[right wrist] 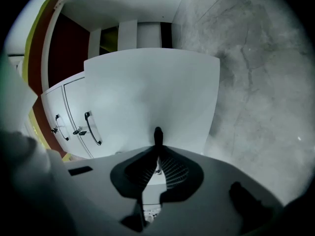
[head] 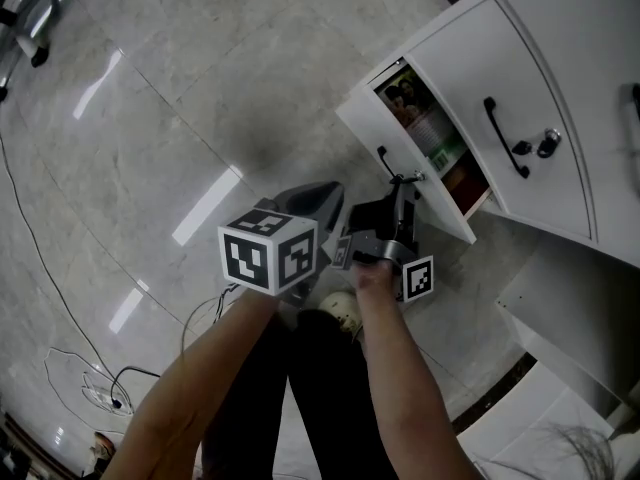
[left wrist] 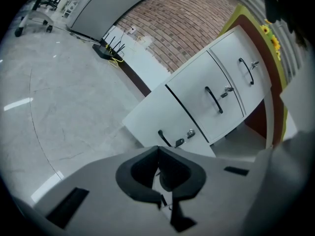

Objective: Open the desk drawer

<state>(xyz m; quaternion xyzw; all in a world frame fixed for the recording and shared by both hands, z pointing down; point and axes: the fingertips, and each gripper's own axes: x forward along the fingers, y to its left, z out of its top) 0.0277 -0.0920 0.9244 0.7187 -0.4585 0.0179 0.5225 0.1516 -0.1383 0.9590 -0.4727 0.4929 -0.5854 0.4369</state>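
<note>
**Bottom drawer ajar, right jaws on its handle**

The drawer (head: 437, 211) is the lowest of three white fronts in the drawer unit (head: 560, 88), the one nearest the floor. It stands part way out of the unit, and the gap behind its front shows printed packets or books (head: 410, 103) stood on edge inside. Its black handle (head: 386, 160) lies about mid-front.

The right gripper (head: 405, 180) is at that handle. In the right gripper view the jaws are narrowed onto the black bar (right wrist: 158, 135), which rises from between the tips of the right gripper (right wrist: 157, 154) against the white front (right wrist: 152, 92).

The left gripper (head: 332, 196) hangs just beside the right one, on the floor side and clear of the drawer, its marker cube (head: 268, 253) turned up toward the head camera. In its own view the left gripper (left wrist: 158, 151) has its jaws brought together with nothing between them.

The middle drawer (head: 530, 68) above is flush in the unit, with a black handle (head: 505, 138) and a lock (head: 548, 143) beside it. The pale marble floor (head: 150, 118) spreads left of the unit, and loose cables (head: 100, 393) lie near the lower left corner of the head view. A brick wall (left wrist: 182, 18) stands behind the unit in the left gripper view.
</note>
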